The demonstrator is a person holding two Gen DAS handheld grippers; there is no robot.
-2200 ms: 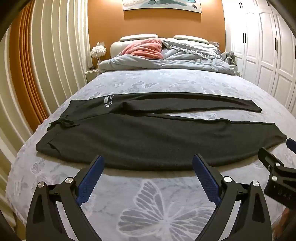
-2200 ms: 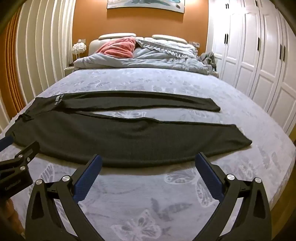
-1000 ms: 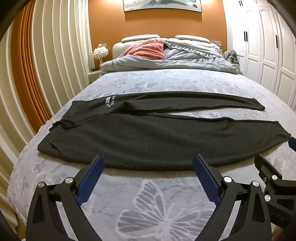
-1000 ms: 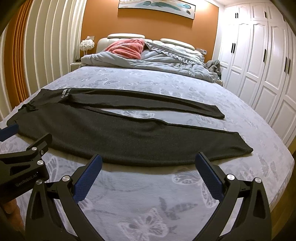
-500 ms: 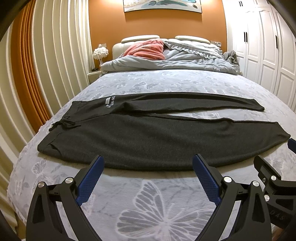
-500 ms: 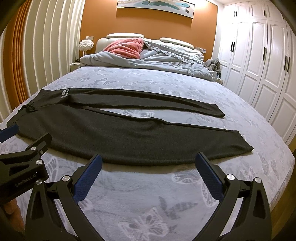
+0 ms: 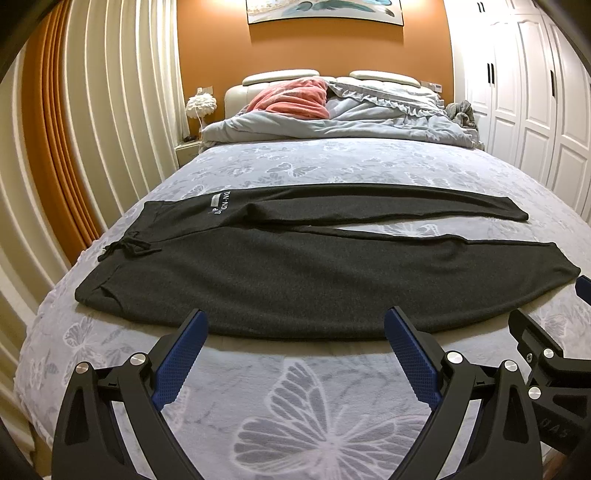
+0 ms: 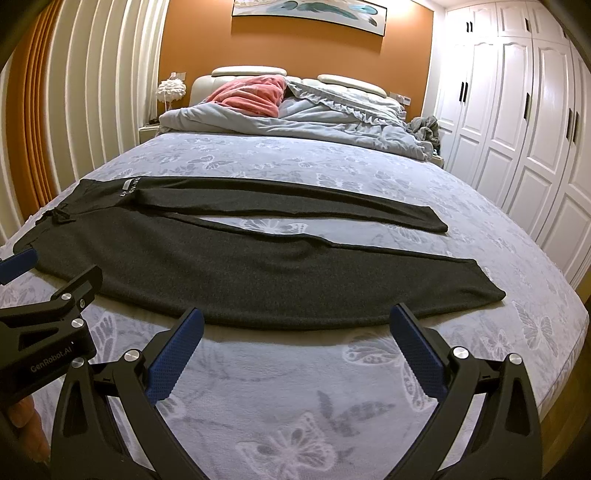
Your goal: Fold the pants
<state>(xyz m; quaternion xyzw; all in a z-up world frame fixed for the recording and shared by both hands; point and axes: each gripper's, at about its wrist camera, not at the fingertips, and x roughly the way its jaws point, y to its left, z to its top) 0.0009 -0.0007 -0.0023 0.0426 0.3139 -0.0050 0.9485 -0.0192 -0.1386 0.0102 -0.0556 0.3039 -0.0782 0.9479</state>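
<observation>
Charcoal knit pants [image 7: 295,273] spread flat on bed [image 7: 332,417]; soft, limp; near hem best pinched. Jaws of left gripper [image 7: 293,356] and right gripper [image 8: 295,354] held spread, empty.

A home bedroom: a wide bed [image 7: 332,162] with a butterfly-print cover, a rumpled grey duvet [image 7: 343,122] and a pink blanket [image 7: 291,99] by the padded headboard [image 7: 236,94]. A white feathery lamp [image 7: 200,105] stands beside it, a painting [image 7: 325,11] hangs on the orange wall, and white wardrobes [image 8: 517,122] line one side.
</observation>
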